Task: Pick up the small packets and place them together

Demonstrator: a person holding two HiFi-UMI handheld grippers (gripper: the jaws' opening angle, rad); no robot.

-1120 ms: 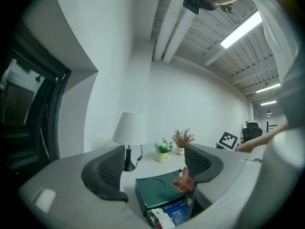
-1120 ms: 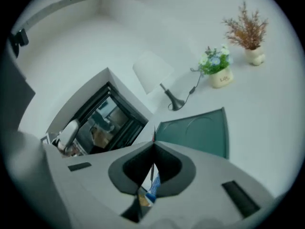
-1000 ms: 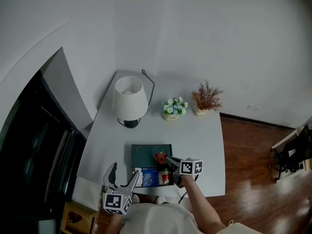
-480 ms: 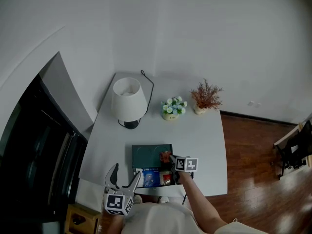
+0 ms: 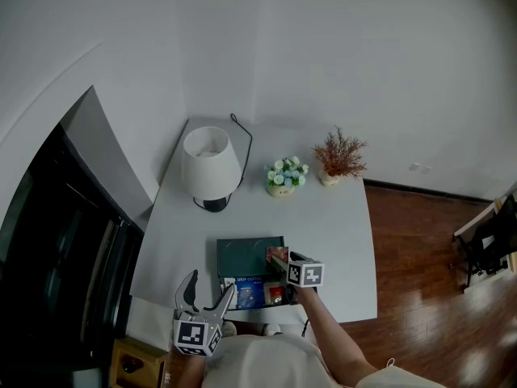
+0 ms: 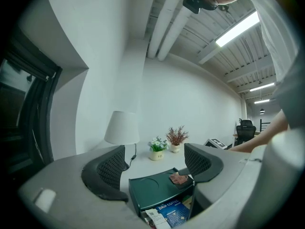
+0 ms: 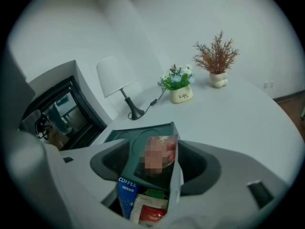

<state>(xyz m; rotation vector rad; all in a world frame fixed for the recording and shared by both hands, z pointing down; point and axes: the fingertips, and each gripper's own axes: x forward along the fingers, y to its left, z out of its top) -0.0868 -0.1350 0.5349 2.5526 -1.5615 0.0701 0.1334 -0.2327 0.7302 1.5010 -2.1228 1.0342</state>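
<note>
The reddish packet [image 7: 164,151] is seen lying on the near right corner of the green box [image 7: 143,131], its long axis running away from the camera and so along the line in which the right gripper [image 7: 153,148] points. It is flanked by that gripper's fingers [image 7: 193,163], one on each long side. The jaws have just been opening and now stand well apart with the packet between them. No pad is seen pressing on it, so it is judged to be released rather than held. Just below it, nearer the person, a blue coffee packet [image 7: 125,194] and a red packet [image 7: 151,213] are seen crowded together. They appear to sit in a lower compartment at the front of the box, though the wide-angle view leaves that uncertain. The relation that matters is therefore one of level: the reddish packet rests on the top surface, directly above and behind the group, not among it. If it is to be joined to the others, it is best taken by its long sides and brought towards the person and down. The right gripper is already astride it and is plainly the nearer. The left gripper [image 6: 155,151] is held well apart at the near left edge of the table [image 5: 339,241], its jaws wide and nothing between them.
</note>
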